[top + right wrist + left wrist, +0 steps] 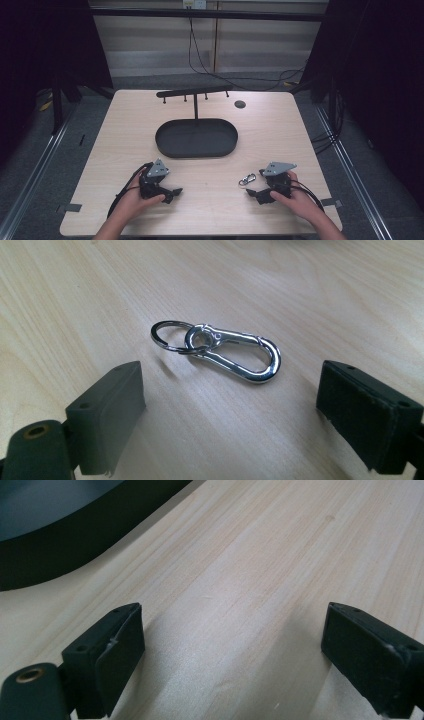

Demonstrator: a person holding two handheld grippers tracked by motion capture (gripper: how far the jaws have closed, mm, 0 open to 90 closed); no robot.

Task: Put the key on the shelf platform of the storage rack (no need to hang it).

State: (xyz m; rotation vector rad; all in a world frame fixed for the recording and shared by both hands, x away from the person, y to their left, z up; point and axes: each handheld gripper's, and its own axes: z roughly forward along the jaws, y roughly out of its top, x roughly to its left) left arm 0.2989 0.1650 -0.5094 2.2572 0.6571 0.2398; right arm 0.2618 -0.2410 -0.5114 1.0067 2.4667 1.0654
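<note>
A silver carabiner clip [235, 354] joined to a small key ring [166, 335] lies flat on the wooden table, just ahead of my right gripper [230, 415]. That gripper is open, its jaws wide apart and short of the clip. In the high view the clip [247, 179] rests at the front right, close to the right gripper [254, 195]. My left gripper [172, 195] sits at the front left, held by a hand. It is open over bare wood [232, 655], with nothing between its jaws.
A black oval tray [165, 145] lies mid-table, and its rim [60, 545] shows at the upper left of the left gripper view. Behind it stands a black rack with hooks [195, 92]. A small dark disc [240, 104] lies near the far right.
</note>
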